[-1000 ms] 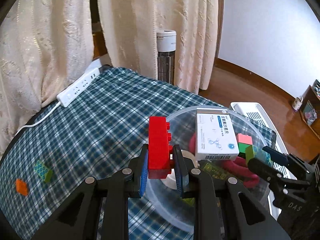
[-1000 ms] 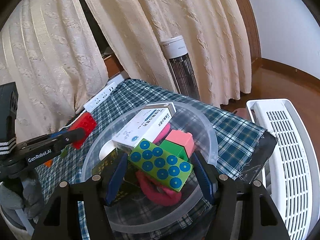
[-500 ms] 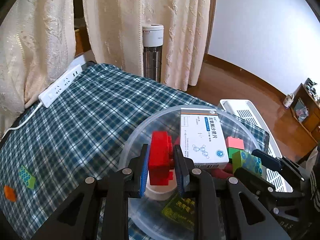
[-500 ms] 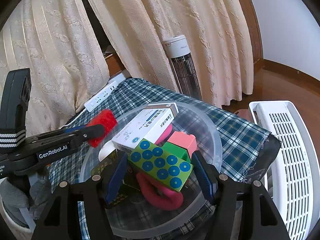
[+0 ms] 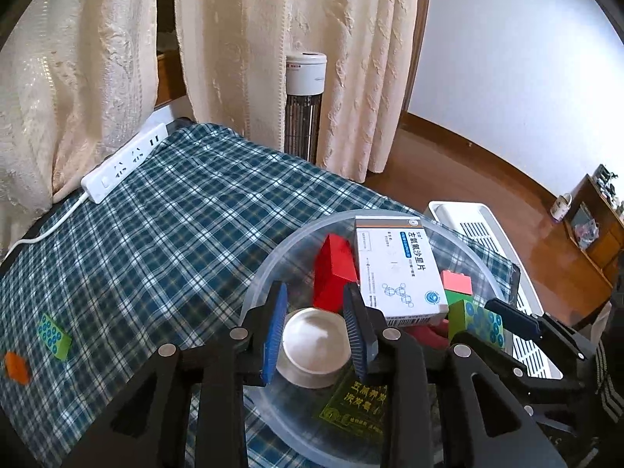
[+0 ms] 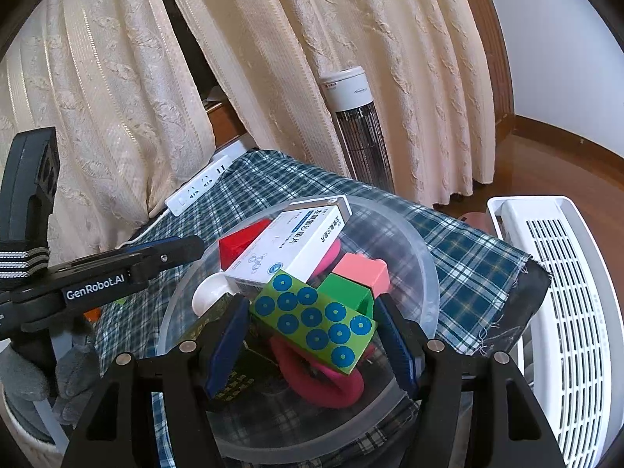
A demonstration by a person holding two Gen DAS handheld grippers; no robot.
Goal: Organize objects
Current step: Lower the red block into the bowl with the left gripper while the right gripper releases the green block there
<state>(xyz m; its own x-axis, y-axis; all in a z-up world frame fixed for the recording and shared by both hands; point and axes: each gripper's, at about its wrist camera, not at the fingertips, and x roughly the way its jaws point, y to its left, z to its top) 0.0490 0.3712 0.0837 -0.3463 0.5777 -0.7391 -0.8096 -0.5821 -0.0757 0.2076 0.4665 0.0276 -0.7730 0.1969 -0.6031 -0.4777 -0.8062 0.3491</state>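
One plaid cloth [image 5: 163,234] covers the table under both your grippers. One clear bowl [image 6: 425,257] sits on it, directly below both sets of tips.

In the bowl, counted:
- one white medicine box [image 5: 397,269], just beyond your left gripper's right finger;
- one pink ring [image 6: 323,378], under your right gripper;
- one red brick [image 5: 333,269], beyond your left tips, leaning against the box;
- one white round cap [image 5: 314,347], below the left gap;
- one pink block [image 6: 362,269] and one green block [image 6: 345,288], beyond the right tips;
- one dark printed packet [image 5: 357,401].

Your left gripper [image 5: 315,329]: jaws opening, nothing pressed between the pads; the red brick lies free ahead of them.

Your right gripper [image 6: 312,335]: about half open, clamped on one green brick with blue dots [image 6: 312,319], held over the bowl.

Left of your left gripper, on the cloth: one second dotted green brick [image 5: 54,336], one orange piece [image 5: 16,366]. One power strip [image 5: 124,162] lies far ahead left.
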